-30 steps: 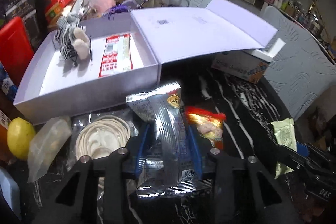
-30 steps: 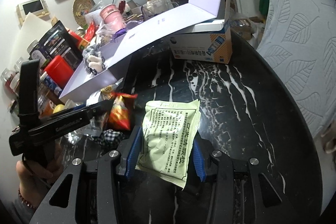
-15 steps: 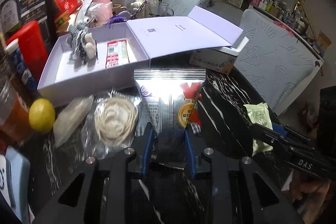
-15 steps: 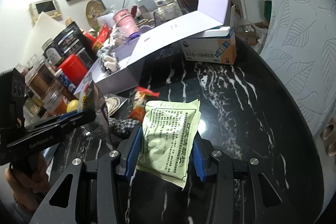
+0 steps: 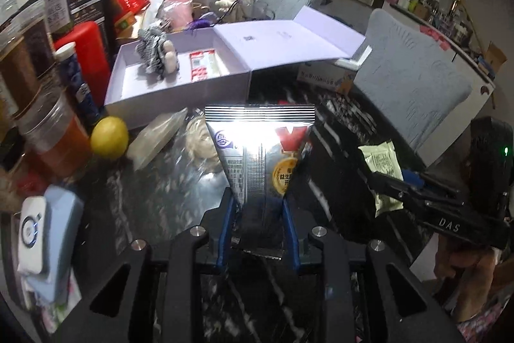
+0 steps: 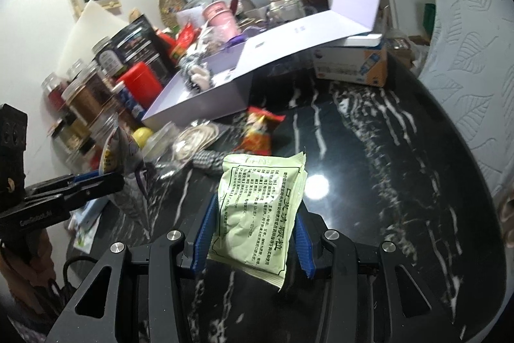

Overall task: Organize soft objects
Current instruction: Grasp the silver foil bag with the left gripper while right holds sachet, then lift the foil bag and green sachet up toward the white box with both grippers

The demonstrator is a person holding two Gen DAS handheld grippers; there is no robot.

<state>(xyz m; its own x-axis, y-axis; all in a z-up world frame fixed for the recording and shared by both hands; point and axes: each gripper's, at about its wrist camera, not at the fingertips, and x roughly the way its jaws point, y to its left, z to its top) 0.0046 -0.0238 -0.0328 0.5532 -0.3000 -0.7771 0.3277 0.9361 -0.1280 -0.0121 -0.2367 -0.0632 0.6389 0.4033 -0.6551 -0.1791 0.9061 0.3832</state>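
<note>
My left gripper (image 5: 258,208) is shut on a silver foil snack packet (image 5: 260,150), lifted off the black marble table (image 5: 180,201). My right gripper (image 6: 253,221) is shut on a pale green sachet (image 6: 260,208), also held above the table. In the left wrist view the right gripper (image 5: 406,182) shows at the right with the green sachet (image 5: 382,163). In the right wrist view the left gripper (image 6: 93,182) shows at the left with the silver packet (image 6: 123,159). An open lilac box (image 5: 180,92) holds a striped plush toy (image 5: 155,53) and a red-and-white packet (image 5: 204,69).
On the table lie a bagged coil of white cord (image 6: 196,140), a red snack bag (image 6: 258,134), a clear pouch (image 5: 154,137) and a lemon (image 5: 109,137). Jars (image 5: 41,105) and a red canister (image 5: 86,53) crowd the left. A carton (image 6: 351,66) props the box lid.
My left gripper closed on the silver packet and lifted it off the table, pulling back from the box. My right gripper rose a little with the green sachet held throughout.
</note>
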